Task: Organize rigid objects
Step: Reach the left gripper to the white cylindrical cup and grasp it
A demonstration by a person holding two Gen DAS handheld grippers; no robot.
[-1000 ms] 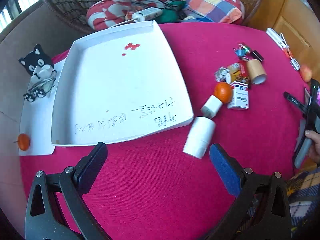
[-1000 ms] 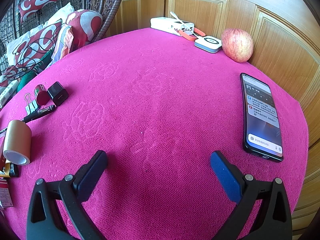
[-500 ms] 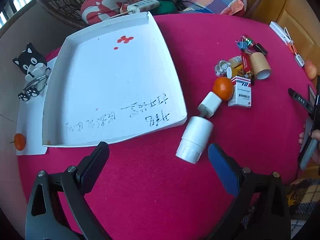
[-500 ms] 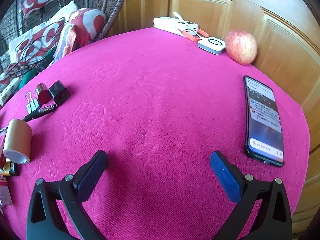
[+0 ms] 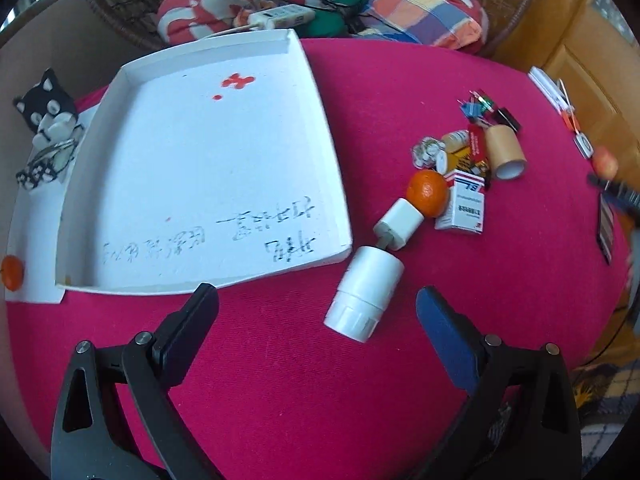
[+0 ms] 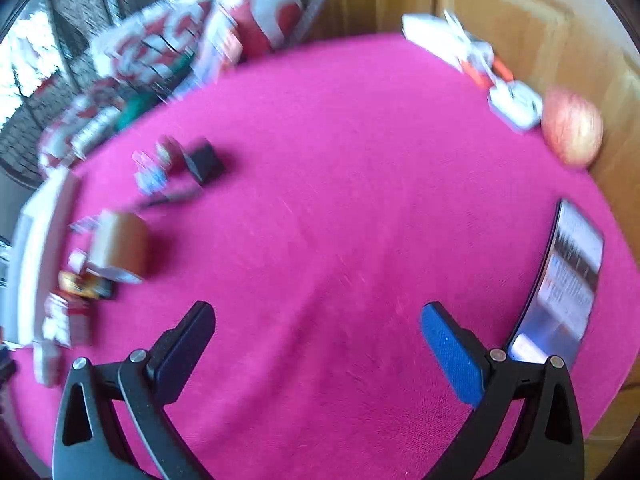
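Observation:
A white box lid (image 5: 120,184) lies on the red cloth at the left. A white plastic bottle (image 5: 366,292) lies on its side just ahead of my open left gripper (image 5: 318,314), between the fingers' line and slightly beyond. Past it lie a white charger plug (image 5: 400,223), an orange (image 5: 427,193), a small carton (image 5: 464,208), a cardboard tube (image 5: 505,151) and binder clips (image 5: 476,106). My right gripper (image 6: 318,328) is open above bare cloth. In its blurred view the cardboard tube (image 6: 120,244) and a black cube (image 6: 203,165) sit at the left.
A phone (image 6: 568,280) lies by the right gripper's blue finger. An apple (image 6: 573,130) and white chargers (image 6: 452,46) sit at the far right by the wooden door. Cushions (image 5: 424,8) and a wicker chair stand behind the table. A cat figure (image 5: 46,104) and small orange (image 5: 12,273) are at the left.
My left gripper has closed in on the white bottle, which now lies nearer between the fingers. The right gripper has swung left and back, blurring its view.

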